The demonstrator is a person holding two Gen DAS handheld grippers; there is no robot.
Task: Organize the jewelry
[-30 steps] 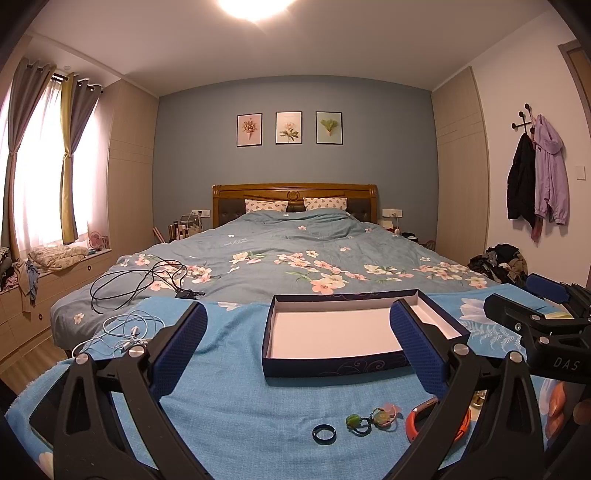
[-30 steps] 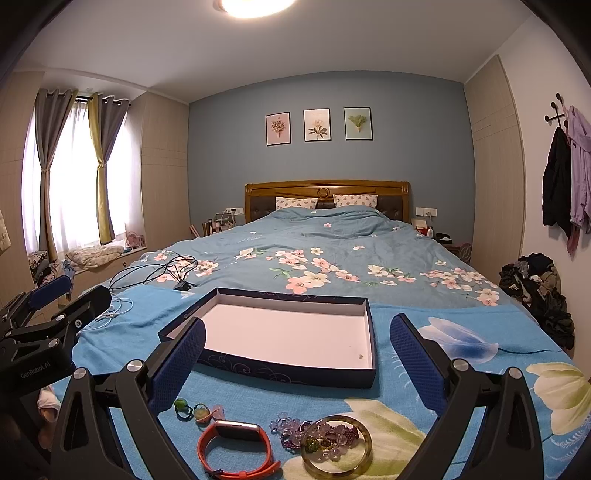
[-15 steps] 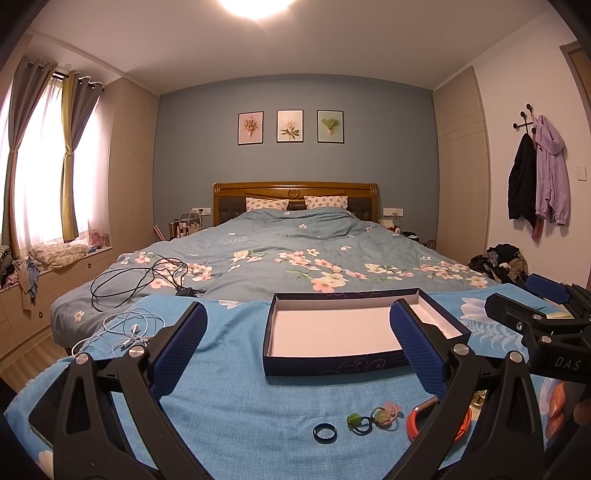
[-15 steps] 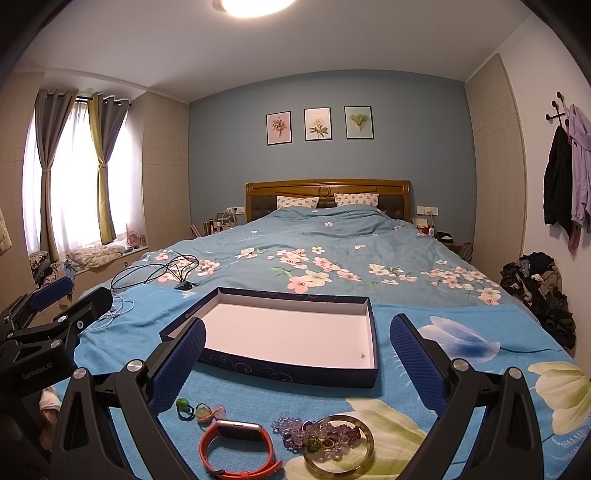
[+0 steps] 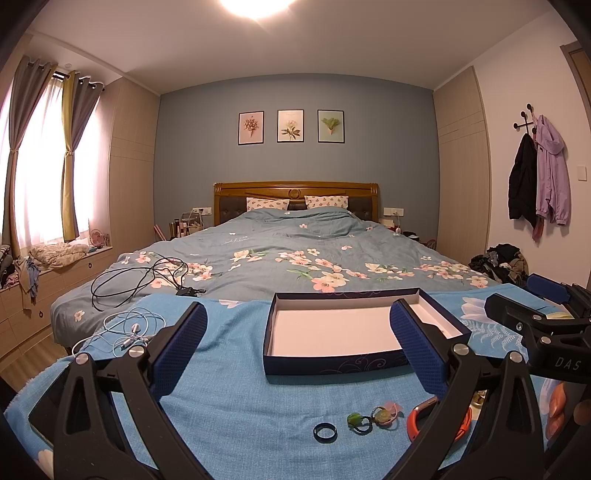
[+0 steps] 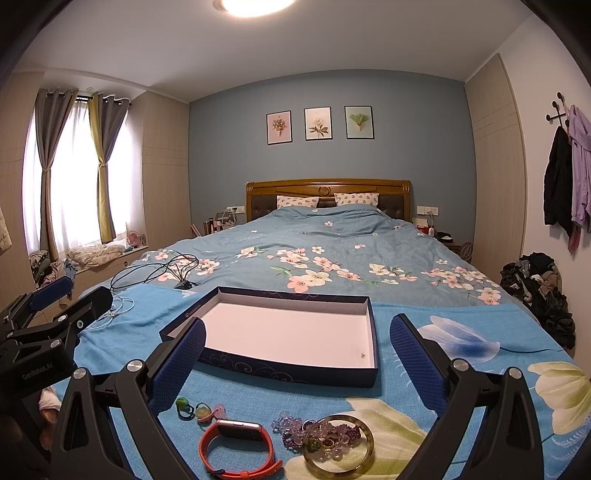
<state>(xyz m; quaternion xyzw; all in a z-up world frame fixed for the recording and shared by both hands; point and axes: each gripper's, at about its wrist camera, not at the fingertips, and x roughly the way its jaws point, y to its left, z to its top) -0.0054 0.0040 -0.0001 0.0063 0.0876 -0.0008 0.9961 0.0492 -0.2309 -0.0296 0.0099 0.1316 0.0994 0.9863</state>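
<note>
The box (image 6: 291, 332) in the middle of the frame is empty. The black ring (image 5: 325, 431), orange watch band (image 6: 236, 452) and beads (image 6: 325, 435) all wait on the bed at the bottom. Both the left tool (image 5: 297, 347) and the right tool (image 6: 297, 354) are spread wide, pinching nothing.

A ceiling lamp (image 5: 255, 3) is glaring overhead, daylight is washing out the window (image 6: 70, 177), and fisheye edges are bending and darkening

Navy scroll-patterned box (image 6: 280, 369) with white inside, orange band (image 6: 236, 452), blue floral cloth (image 5: 229, 398)

I see box (image 6: 288, 332) on blanket (image 6: 424, 325) w/ jewelry in front: ring (image 5: 325, 431) leftmost, then beads (image 6: 195, 408), watch (image 6: 236, 448), bangle (image 6: 338, 445) far right; cables (image 5: 144, 277) behind-left
</note>
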